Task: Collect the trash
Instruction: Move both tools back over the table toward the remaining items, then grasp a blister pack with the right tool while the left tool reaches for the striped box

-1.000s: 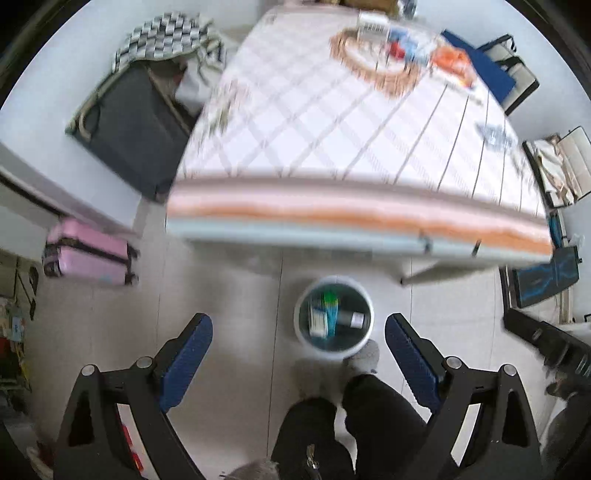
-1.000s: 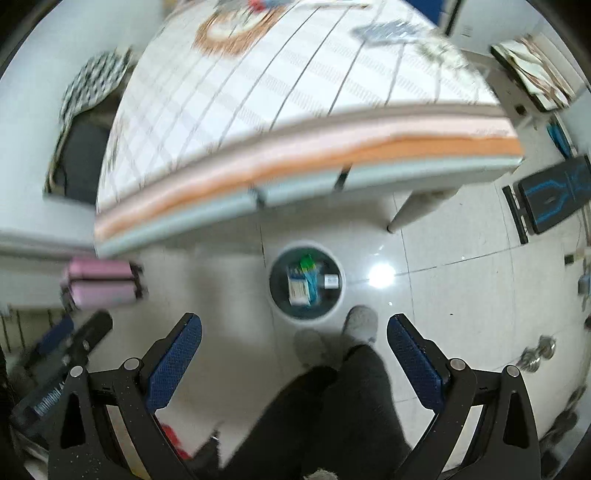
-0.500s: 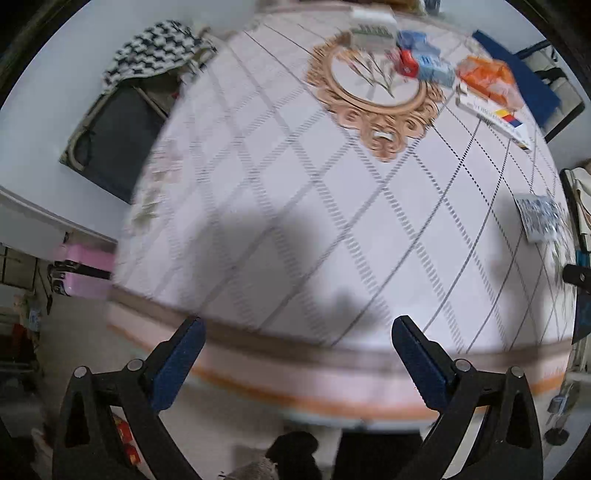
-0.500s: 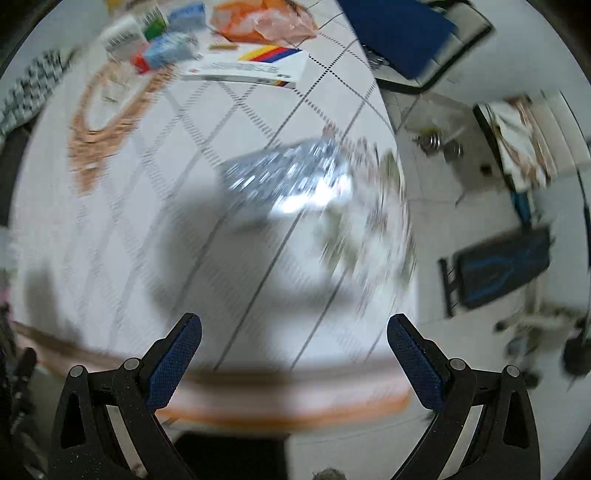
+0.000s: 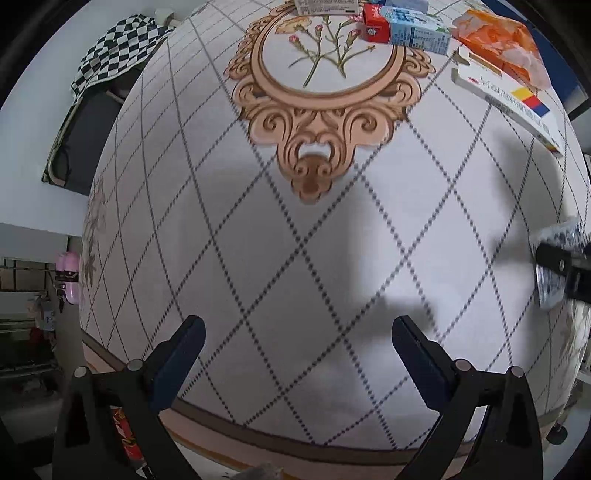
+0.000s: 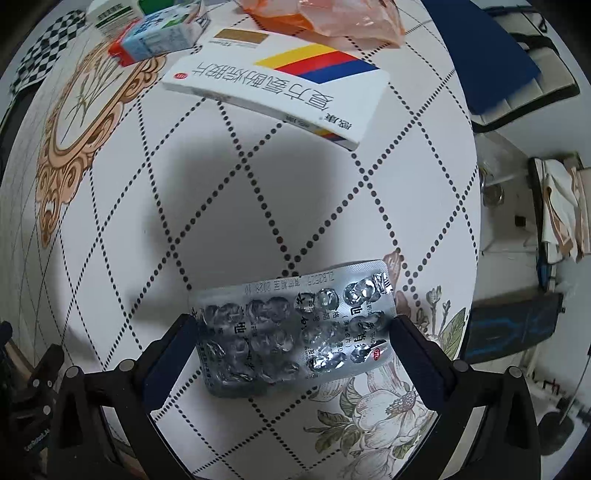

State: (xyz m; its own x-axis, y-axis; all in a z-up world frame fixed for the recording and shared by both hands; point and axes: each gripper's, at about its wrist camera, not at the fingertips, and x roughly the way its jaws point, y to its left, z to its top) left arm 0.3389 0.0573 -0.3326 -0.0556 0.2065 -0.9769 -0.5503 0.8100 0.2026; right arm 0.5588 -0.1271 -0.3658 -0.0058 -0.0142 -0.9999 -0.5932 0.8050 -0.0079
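Note:
A silver used blister pack point(image 6: 295, 328) lies flat on the table near its right edge. My right gripper point(image 6: 295, 336) is open, with the pack lying between its two fingers. A white medicine box with a yellow, red and blue stripe point(image 6: 280, 81) lies beyond it. An orange plastic bag point(image 6: 325, 18) and a small blue and red carton point(image 6: 155, 40) lie further back. My left gripper point(image 5: 295, 350) is open and empty above bare tablecloth near the front edge. In the left wrist view the blister pack point(image 5: 554, 266) and the right gripper's finger point(image 5: 565, 262) show at the far right.
The table wears a white cloth with a dotted diamond grid point(image 5: 258, 240) and an orange ornamental frame point(image 5: 321, 92). A chair with a checkered cloth point(image 5: 110, 59) stands at the left. A blue chair point(image 6: 487, 51) stands at the back right.
Both grippers rose from above the floor bin to the tabletop. My right gripper came down around the blister pack. My left gripper moved in over the front of the table.

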